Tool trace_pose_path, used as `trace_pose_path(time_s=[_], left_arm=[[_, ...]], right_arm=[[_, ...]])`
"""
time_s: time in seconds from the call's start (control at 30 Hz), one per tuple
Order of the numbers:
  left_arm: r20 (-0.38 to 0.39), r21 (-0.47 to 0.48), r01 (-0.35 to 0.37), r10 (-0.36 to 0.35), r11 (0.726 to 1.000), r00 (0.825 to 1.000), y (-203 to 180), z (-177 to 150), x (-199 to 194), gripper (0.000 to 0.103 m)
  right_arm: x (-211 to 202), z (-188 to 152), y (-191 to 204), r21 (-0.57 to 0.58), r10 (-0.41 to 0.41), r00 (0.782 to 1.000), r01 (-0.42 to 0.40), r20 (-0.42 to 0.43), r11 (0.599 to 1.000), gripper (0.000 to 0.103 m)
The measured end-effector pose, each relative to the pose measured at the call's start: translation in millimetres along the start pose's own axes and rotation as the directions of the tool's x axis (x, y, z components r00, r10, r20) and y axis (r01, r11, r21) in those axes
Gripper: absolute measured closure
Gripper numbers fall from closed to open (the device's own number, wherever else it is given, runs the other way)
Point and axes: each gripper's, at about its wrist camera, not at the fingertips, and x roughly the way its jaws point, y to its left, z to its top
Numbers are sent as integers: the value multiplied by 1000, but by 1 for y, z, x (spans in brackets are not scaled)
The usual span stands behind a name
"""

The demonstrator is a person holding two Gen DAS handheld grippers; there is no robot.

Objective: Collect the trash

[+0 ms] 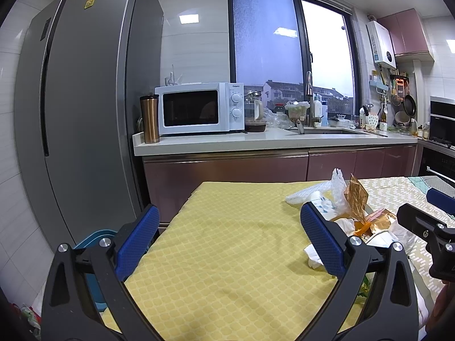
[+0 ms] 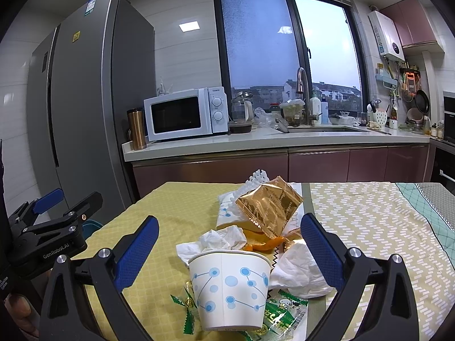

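You have hardly begun, as far as these views show: all the rubbish lies in one loose heap on the table (image 2: 176, 199) and neither tool carries anything. Your right gripper (image 2: 229, 251) hangs spread wide over the heap, its jaws straddling the paper cup (image 2: 229, 287), with crumpled tissue (image 2: 216, 240), a gold wrapper (image 2: 268, 203), orange peel (image 2: 264, 245) and a green wrapper (image 2: 280, 314) close around the cup. Your left gripper (image 1: 231, 241) is likewise released, over bare yellow cloth, with the heap just to its right. A blue rim (image 1: 92, 237) beyond the table's left edge may be the bin, though too little shows to be sure. Every piece is left to collect.
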Motion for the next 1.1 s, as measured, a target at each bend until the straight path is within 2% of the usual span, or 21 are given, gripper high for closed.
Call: trace_pose_path(time_s=[0.83, 1.1], left_arm=[[-15, 5, 19, -19, 1000, 1000, -5, -3, 3, 5], [-43, 26, 68, -67, 997, 997, -15, -6, 8, 5]], right_arm=[[2, -2, -5, 12, 3, 1000, -3, -9, 1000, 7], [5, -5, -16, 27, -7, 1000, 8, -26, 1000, 7]])
